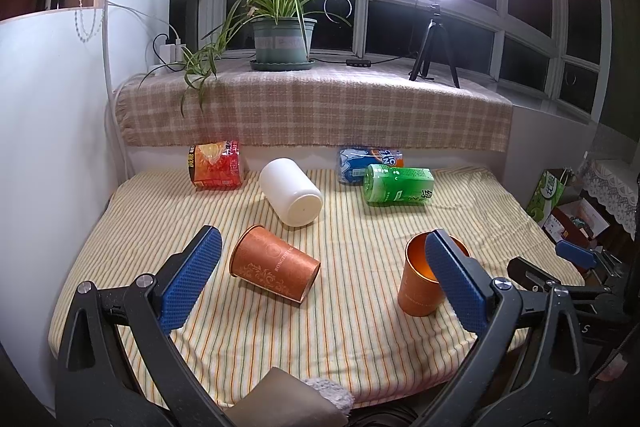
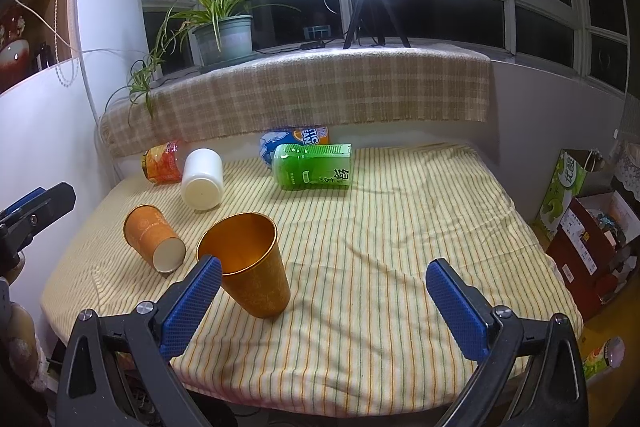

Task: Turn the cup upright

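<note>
On the striped bench (image 1: pixel 360 339), both grippers, left (image 1: pixel 322 279) and right (image 2: pixel 324 301), gape empty; fallen cup (image 1: pixel 274 271) may roll away if nudged.

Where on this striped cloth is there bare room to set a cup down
The widest bare stretch of the striped cloth lies right of the upright orange cup, in front of the green bottle. The left half is crowded: the tipped orange cup, white cup and red packet sit close together.

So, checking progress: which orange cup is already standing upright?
The orange cup on the right, open mouth up. The other orange cup lies on its side.
</note>
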